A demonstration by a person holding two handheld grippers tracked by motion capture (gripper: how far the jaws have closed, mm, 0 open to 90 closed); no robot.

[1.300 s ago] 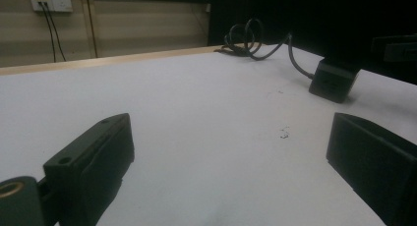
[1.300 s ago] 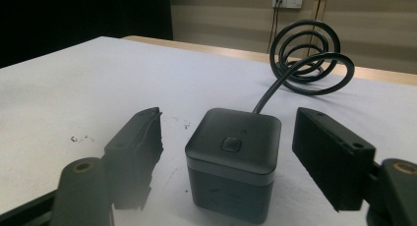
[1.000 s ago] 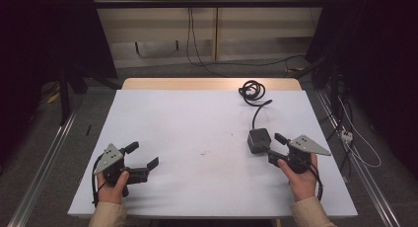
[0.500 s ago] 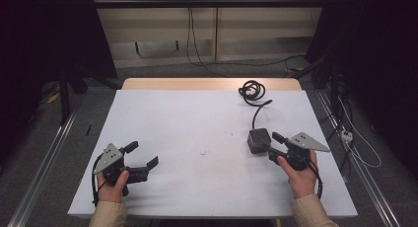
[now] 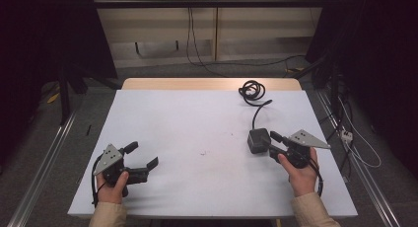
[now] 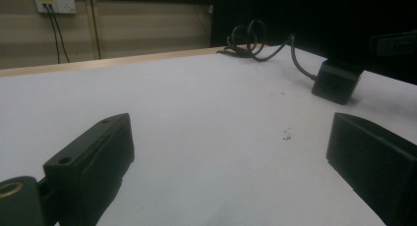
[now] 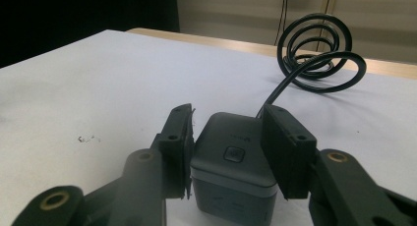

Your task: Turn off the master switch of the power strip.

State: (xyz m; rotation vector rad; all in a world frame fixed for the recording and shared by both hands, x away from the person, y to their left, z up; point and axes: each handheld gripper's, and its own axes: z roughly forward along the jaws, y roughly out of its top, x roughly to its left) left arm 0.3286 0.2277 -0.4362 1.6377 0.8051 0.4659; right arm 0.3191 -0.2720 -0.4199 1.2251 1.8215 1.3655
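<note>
Adapter [image 5: 258, 140]: right of centre in the high view, between my right gripper [image 5: 272, 143] jaws.
Change: jaws just narrowed, pads meeting its sides.
Meaning: I judge grasp nearly secured.
Left gripper [image 5: 143, 158]: wide, empty.

The grey box's [image 7: 235, 172] lower edge is cut off; its button symbol is unreadable.

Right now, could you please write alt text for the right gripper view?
The right gripper has just been closing its jaws around a dark grey box on a white table; the box's black cable coils behind.
</note>
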